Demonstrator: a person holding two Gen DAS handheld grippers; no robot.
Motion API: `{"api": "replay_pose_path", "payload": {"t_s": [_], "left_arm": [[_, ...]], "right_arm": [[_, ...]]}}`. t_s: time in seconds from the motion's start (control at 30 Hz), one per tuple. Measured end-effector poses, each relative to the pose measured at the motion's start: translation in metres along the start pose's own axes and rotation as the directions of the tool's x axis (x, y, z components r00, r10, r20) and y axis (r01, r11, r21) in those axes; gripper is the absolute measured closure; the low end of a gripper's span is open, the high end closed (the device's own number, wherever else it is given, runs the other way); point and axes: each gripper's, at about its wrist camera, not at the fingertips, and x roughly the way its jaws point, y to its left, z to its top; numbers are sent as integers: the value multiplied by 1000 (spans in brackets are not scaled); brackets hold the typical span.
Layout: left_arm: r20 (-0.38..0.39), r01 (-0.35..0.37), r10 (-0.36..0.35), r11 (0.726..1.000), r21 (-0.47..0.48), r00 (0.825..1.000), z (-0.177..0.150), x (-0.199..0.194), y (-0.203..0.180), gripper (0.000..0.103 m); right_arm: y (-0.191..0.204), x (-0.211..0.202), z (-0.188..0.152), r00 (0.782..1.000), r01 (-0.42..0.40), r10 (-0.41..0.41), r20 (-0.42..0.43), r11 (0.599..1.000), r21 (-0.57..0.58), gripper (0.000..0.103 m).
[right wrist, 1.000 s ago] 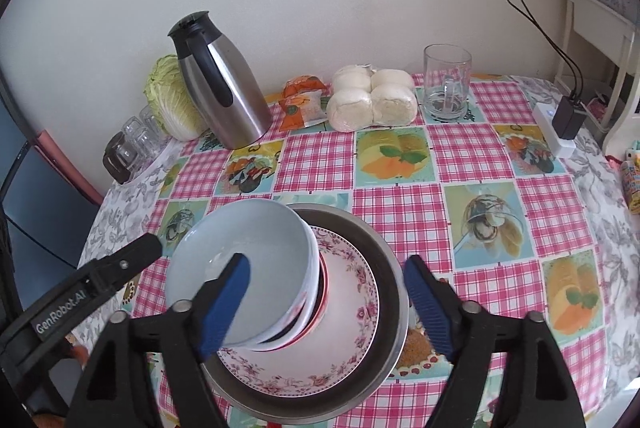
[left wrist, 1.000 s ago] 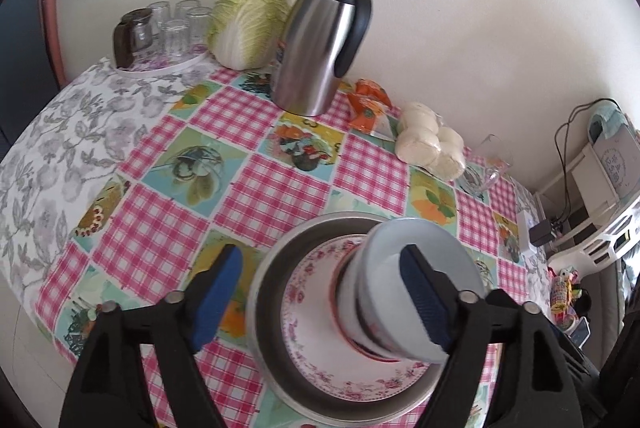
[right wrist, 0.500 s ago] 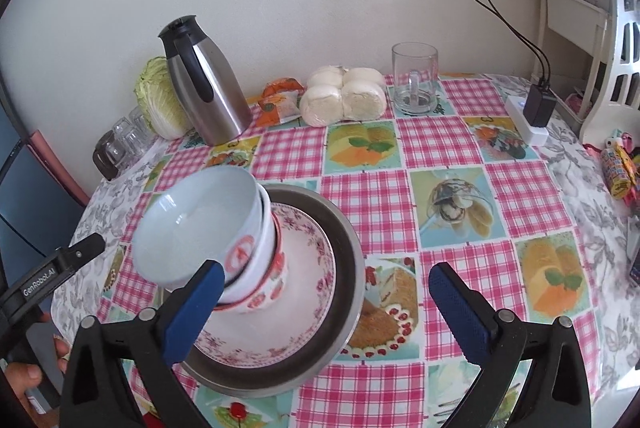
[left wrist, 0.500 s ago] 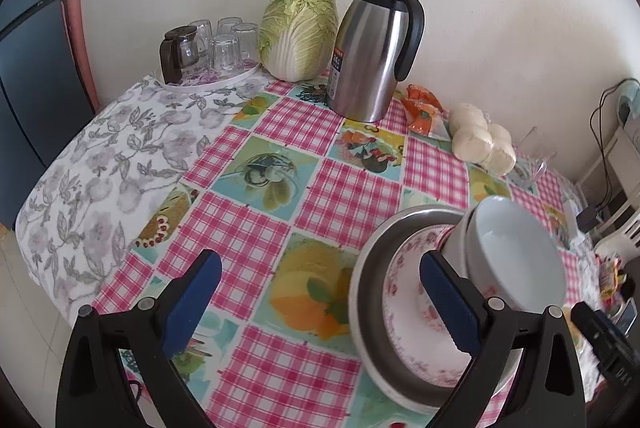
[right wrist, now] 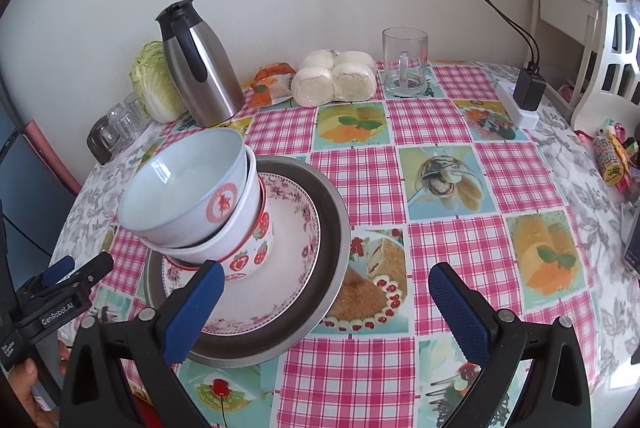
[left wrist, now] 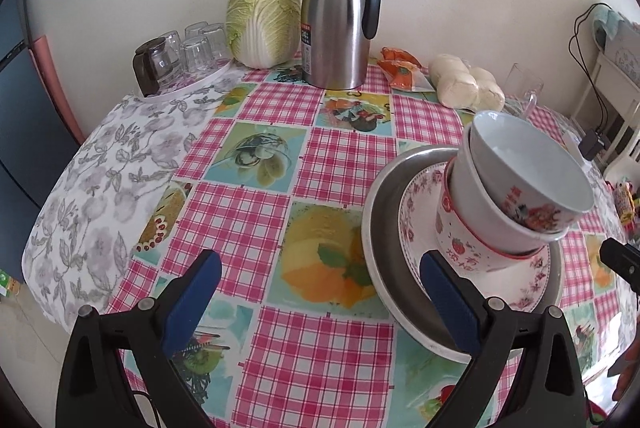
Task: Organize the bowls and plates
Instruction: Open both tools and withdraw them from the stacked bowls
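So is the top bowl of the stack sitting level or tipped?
Tipped: the top bowl leans sideways in the bowl beneath, its rim slanted.

glasses: partly hidden | shelf: cut by edge

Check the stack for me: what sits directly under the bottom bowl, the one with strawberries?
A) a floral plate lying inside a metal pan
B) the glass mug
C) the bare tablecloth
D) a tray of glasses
A: the strawberry bowl stands on the floral plate, which lies inside the metal pan; two more bowls are nested, tilted, on top, and both tongs are open and hold nothing.
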Motion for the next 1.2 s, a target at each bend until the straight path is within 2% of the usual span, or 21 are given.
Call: {"api": "replay_pose_path", "payload": {"t_s": [0.3, 0.9, 1.2], "left_arm": [[-11, 2, -2, 1000, -14, 1000, -11, 4, 9, 4], [12, 80, -79, 996, -40, 997, -12, 1, 12, 4], [7, 73, -72, 997, -20, 997, -12, 2, 8, 4]], "right_arm": [[-2, -3, -5, 1000, 6, -6, 2, 1000, -2, 0], [-3, -2, -8, 1000, 11, -12, -9, 1000, -8, 0], [-5, 1, -8, 1000, 14, -14, -15, 1000, -7, 0]]}}
